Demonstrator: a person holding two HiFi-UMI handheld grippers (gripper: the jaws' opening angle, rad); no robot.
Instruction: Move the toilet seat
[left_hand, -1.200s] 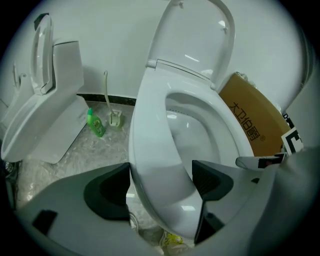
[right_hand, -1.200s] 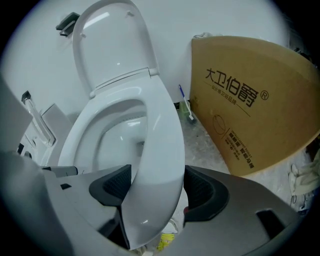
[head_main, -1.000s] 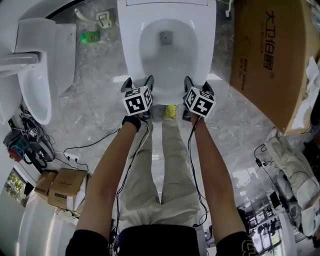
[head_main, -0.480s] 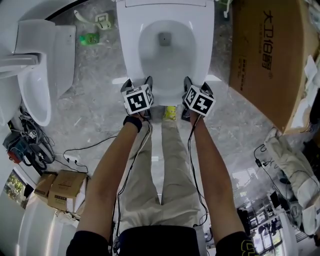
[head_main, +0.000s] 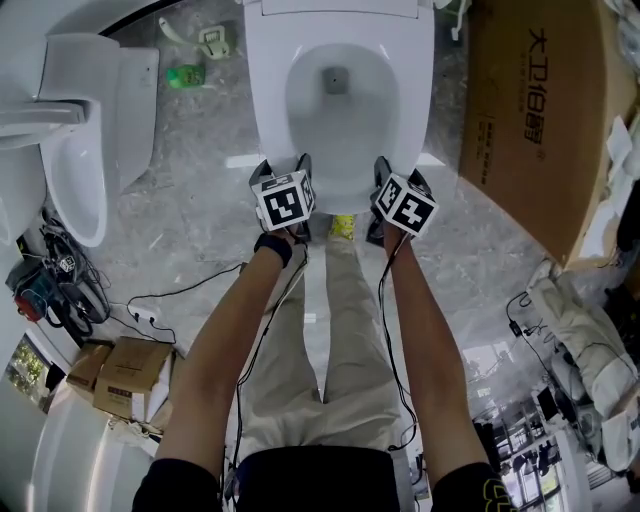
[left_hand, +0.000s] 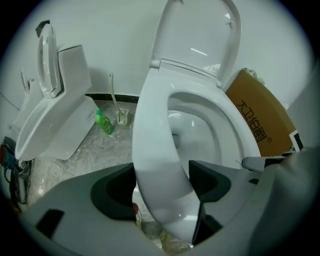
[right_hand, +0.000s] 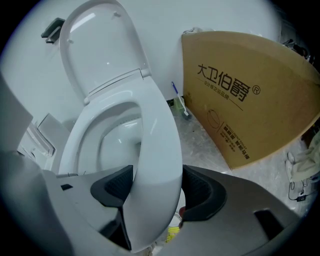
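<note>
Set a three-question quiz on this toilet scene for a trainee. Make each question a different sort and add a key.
1. True or false: the lid is folded down shut.
2. What sits between the fingers of the left gripper and of the right gripper? A. green bottle B. toilet seat C. nothing
3. Name the large thing standing at the right of the head view.
Key: 1. False: it stands upright. 2. B: both grippers clamp the front of the seat, and the left fingers have just been closing on it. 3. The cardboard box.
</note>
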